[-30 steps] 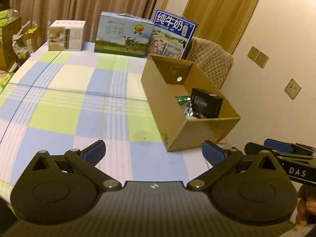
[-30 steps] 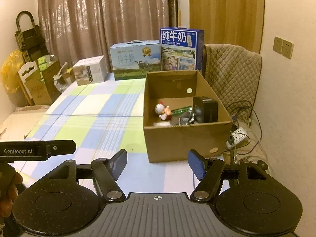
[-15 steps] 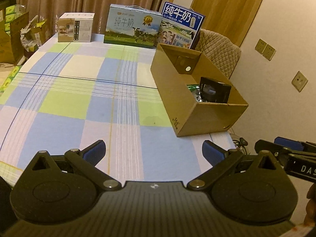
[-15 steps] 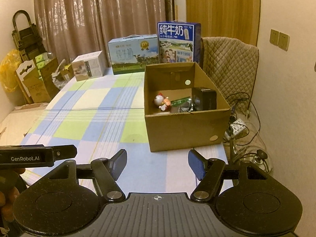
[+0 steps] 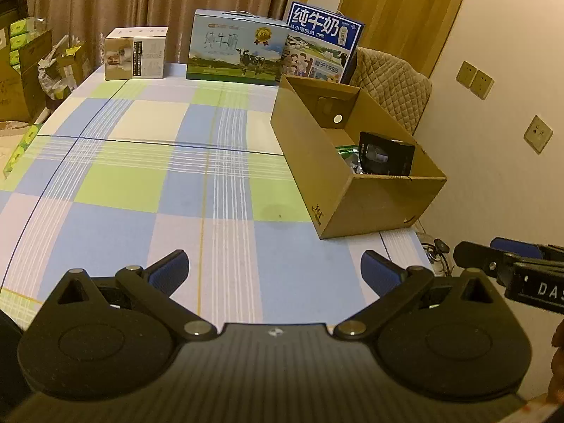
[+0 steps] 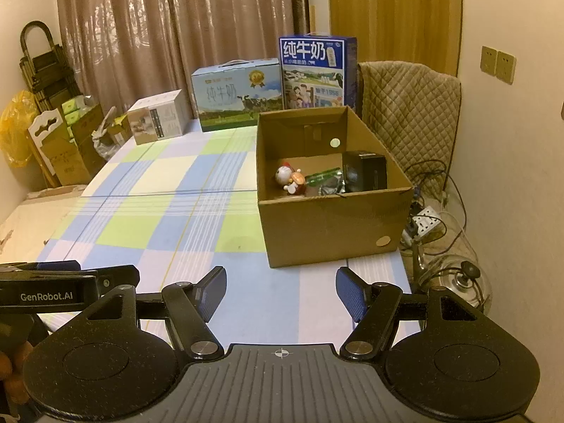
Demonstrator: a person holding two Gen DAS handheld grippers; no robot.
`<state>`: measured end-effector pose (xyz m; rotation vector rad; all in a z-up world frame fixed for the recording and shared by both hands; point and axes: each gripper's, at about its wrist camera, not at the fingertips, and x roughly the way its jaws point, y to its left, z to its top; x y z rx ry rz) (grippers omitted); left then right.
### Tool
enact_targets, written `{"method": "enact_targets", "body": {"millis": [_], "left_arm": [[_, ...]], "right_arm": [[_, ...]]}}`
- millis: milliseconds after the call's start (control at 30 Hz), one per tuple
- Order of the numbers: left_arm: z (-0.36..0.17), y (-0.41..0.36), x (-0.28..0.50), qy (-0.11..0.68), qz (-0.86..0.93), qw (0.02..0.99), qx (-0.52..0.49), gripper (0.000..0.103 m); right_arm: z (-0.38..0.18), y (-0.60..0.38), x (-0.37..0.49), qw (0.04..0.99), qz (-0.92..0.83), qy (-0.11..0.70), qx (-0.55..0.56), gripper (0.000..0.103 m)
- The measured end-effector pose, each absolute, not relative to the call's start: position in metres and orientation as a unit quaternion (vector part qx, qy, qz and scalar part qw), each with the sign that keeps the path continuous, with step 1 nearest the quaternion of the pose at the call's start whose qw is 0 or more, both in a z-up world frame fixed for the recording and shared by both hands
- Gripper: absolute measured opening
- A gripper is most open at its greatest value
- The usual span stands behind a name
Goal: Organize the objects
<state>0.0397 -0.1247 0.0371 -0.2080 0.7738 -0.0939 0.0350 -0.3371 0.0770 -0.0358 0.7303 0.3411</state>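
An open cardboard box (image 6: 328,225) stands on the checked table at the right; it also shows in the left wrist view (image 5: 356,204). Inside it lie a small toy figure (image 6: 289,179), a green packet (image 6: 322,177), a crumpled silver wrapper (image 6: 329,188) and a black box (image 6: 366,171), which the left wrist view also shows (image 5: 386,153). My left gripper (image 5: 275,269) is open and empty, over the table's near part. My right gripper (image 6: 280,292) is open and empty, in front of the cardboard box.
Two milk cartons (image 6: 239,93) (image 6: 315,70) and a white box (image 6: 157,120) stand at the table's far edge. A quilted chair (image 6: 409,105) is behind the cardboard box. Cables, a power strip (image 6: 424,216) and a glass lid (image 6: 454,278) lie on the floor at the right. Boxes are stacked at the left.
Both grippers have pulled back and away from the cardboard box, which looks farther off. Both stay open and empty.
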Motion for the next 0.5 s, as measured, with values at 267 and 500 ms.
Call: {"method": "enact_targets", "body": {"millis": [267,500], "left_arm": [[0.0373,-0.1285,0.0384,0.375,-0.049,0.921,-0.093,0.102],[0.0369,-0.1323,0.0372,0.375,-0.052,0.922,-0.085,0.102]], "right_arm": [[0.0743,-0.3377,0.0337,0.919,0.167,0.357,-0.015,0.066],[0.0729,-0.3395,0.0336,0.918,0.166,0.359,-0.012,0.066]]}}
